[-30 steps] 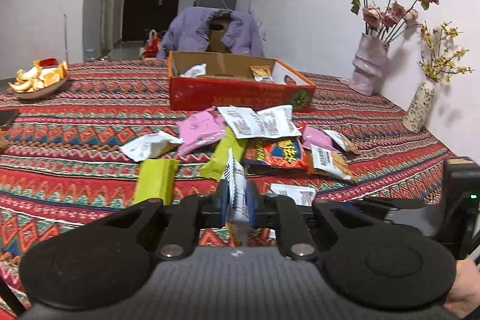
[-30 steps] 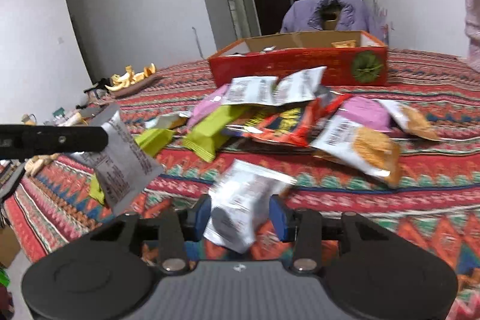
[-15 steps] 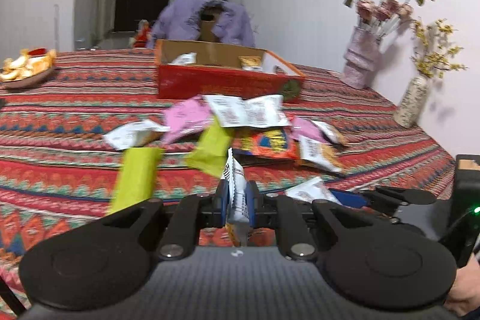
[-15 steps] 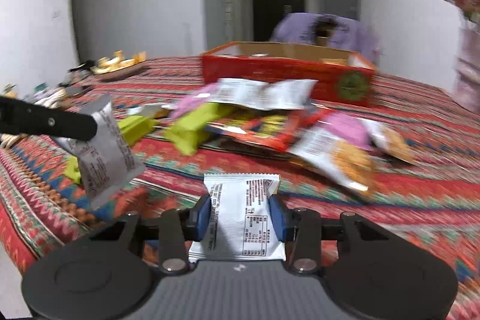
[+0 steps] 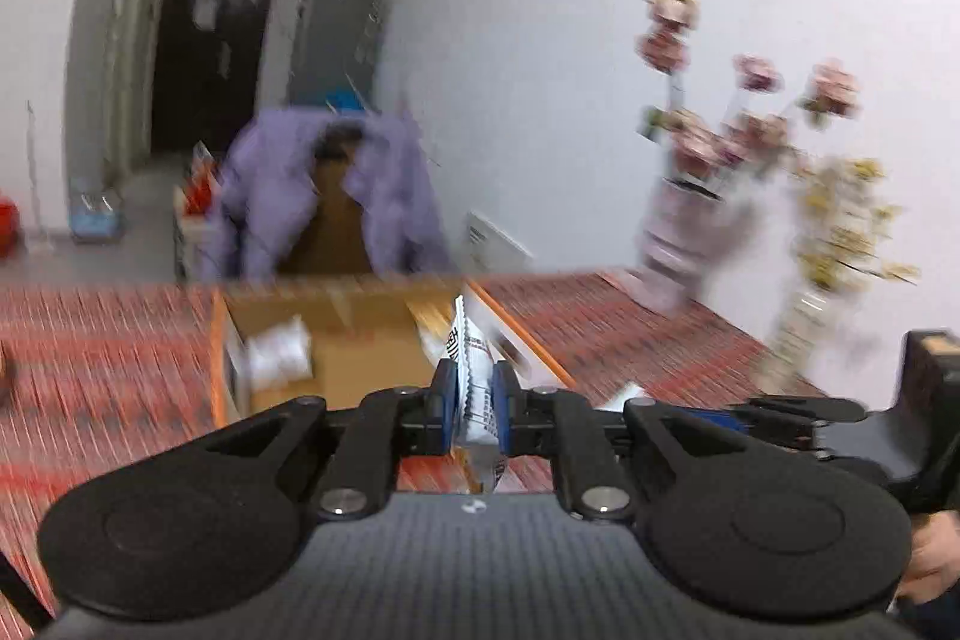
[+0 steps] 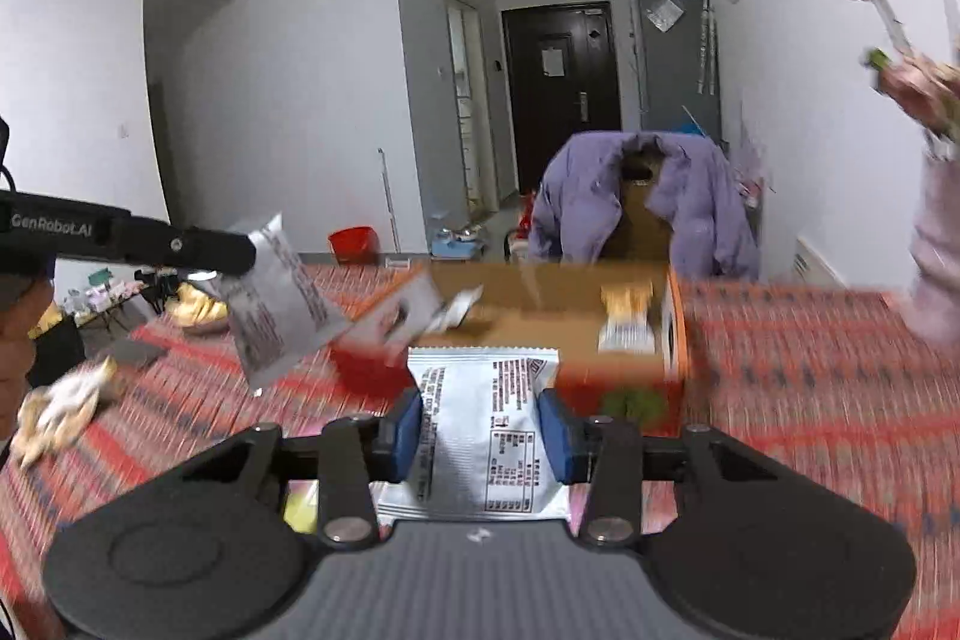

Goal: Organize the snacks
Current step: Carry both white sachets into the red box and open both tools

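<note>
My left gripper [image 5: 471,400] is shut on a white printed snack packet [image 5: 468,346], held edge-on. It hangs just before the open cardboard box [image 5: 360,358], which has red outer walls. The right wrist view shows that left gripper [image 6: 240,253] from the side, its silver packet [image 6: 276,298] dangling. My right gripper [image 6: 483,430] is shut on a flat silver packet [image 6: 486,400], close to the box [image 6: 540,322] and its red front with a green emblem. A few packets [image 6: 624,319] lie inside the box. The right gripper [image 5: 780,409] shows at the right of the left wrist view.
Two vases of flowers [image 5: 684,232] [image 5: 804,316] stand on the striped tablecloth [image 5: 108,358] right of the box. A chair draped with a purple jacket [image 6: 642,202] is behind the box. A plate of yellow food [image 6: 198,307] sits far left.
The right jaws closed on the silver packet. Both grippers then rose and swept forward to the box; the snack pile dropped out of view. The left kept hold of its packet.
</note>
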A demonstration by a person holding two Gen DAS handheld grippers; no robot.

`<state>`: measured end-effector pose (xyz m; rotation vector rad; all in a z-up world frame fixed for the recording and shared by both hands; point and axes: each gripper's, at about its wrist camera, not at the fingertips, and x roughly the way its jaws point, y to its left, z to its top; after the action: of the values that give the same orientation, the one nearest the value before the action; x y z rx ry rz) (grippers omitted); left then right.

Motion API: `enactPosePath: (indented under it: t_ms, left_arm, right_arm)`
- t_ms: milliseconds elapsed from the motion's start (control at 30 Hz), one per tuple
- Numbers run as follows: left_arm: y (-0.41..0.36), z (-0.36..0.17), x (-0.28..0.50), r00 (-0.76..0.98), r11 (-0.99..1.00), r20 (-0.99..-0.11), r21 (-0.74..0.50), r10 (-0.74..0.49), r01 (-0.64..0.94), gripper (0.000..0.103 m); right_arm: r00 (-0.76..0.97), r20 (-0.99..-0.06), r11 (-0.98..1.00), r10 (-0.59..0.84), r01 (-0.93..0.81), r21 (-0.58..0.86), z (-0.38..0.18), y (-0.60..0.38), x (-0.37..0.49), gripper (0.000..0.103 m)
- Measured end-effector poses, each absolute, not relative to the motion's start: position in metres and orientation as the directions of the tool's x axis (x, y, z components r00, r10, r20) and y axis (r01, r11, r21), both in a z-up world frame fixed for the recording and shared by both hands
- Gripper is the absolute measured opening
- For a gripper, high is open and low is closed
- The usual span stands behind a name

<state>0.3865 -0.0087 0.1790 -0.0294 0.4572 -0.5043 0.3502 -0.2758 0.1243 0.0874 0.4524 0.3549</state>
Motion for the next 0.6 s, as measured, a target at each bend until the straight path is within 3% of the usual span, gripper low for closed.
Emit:
enactPosePath:
  t_ms: [167, 300, 467, 567, 600]
  left_arm:
    - [-0.027, 0.173, 0.531, 0.756, 0.898, -0.487, -0.191, -0.437, 0.396, 0.013]
    - [-0.025, 0.121, 0.634, 0.700, 0.875, -0.529, -0.341, -0.480, 0.343, 0.014]
    - [-0.023, 0.050, 0.706, 0.651, 0.922, -0.656, -0.316, -0.383, 0.224, 0.014]
    - [-0.032, 0.028, 0.709, 0.647, 0.947, -0.694, -0.185, -0.315, 0.263, 0.032]
    - [-0.033, 0.025, 0.708, 0.641, 0.947, -0.702, -0.171, -0.311, 0.272, 0.043]
  right_arm:
    - [0.761, -0.527, 0.926, 0.377, -0.288, 0.246, 0.134, -0.282, 0.520, 0.041]
    - [0.696, -0.648, 0.951, 0.308, -0.245, 0.189, 0.101, -0.260, 0.635, 0.041]
    - [0.622, -0.741, 0.964, 0.253, -0.229, 0.137, 0.046, -0.235, 0.705, 0.041]
    - [0.610, -0.764, 0.966, 0.211, -0.250, 0.068, 0.025, -0.225, 0.712, 0.043]
    - [0.609, -0.766, 0.965, 0.206, -0.255, 0.056, 0.021, -0.223, 0.711, 0.046]
